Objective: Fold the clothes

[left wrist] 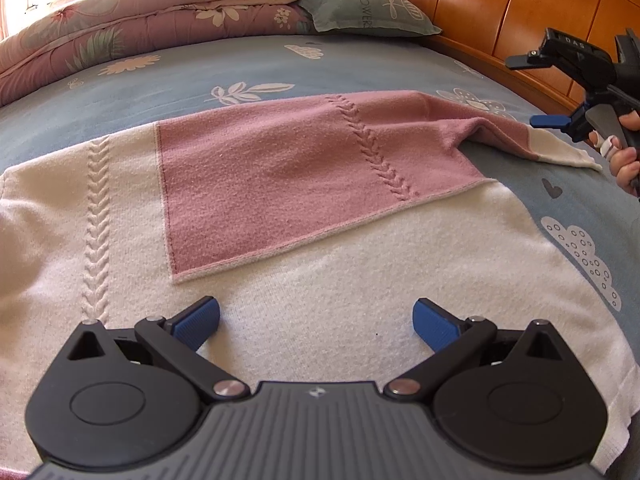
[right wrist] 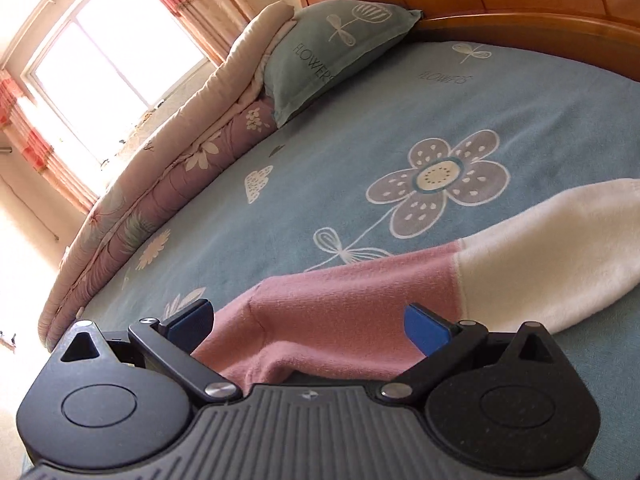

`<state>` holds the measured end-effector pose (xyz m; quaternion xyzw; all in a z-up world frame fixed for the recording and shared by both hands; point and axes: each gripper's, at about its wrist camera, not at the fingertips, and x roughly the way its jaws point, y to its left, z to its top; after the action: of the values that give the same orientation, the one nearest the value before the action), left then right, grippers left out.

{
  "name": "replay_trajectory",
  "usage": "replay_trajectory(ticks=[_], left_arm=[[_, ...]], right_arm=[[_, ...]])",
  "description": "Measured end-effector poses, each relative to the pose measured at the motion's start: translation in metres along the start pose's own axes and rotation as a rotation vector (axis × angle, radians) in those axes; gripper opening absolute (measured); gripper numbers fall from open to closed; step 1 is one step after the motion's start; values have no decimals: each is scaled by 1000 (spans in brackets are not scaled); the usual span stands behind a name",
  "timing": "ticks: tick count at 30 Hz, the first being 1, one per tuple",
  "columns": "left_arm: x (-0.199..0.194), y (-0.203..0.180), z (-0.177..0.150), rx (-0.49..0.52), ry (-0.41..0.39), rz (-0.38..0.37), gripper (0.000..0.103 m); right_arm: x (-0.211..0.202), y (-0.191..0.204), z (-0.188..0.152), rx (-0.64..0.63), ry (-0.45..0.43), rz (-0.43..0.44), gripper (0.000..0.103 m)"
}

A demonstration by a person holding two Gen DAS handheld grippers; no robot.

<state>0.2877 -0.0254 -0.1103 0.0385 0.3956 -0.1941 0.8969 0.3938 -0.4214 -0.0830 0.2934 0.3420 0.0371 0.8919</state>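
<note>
Pink-and-cream sweater [left wrist: 280, 184] spread flat on bed [left wrist: 240, 68], one sleeve [left wrist: 500, 132] trailing out.

Left wrist view: left tool [left wrist: 316, 320] released, jaws wide above the cream body; sleeve running toward 2 o'clock, ending beside right tool [left wrist: 552, 120], clearly the nearer one.
Right wrist view: right tool [right wrist: 308, 326] released, jaws straddling the pink sleeve [right wrist: 360, 288], long axis toward 2 o'clock, cream cuff [right wrist: 560, 248] farthest out.

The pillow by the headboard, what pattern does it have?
The pillow is grey-green with white outlined flowers and the word FLOWERS, clearest in the right wrist view.
</note>
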Motion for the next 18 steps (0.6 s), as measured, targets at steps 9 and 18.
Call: replay_trajectory(ticks=[9, 18], left_arm=[[2, 2, 1, -3, -3, -7, 102], [3, 2, 1, 7, -7, -7, 102]], right_arm=[[43, 25, 27, -111, 82, 5, 103], [76, 12, 23, -112, 154, -123, 103]])
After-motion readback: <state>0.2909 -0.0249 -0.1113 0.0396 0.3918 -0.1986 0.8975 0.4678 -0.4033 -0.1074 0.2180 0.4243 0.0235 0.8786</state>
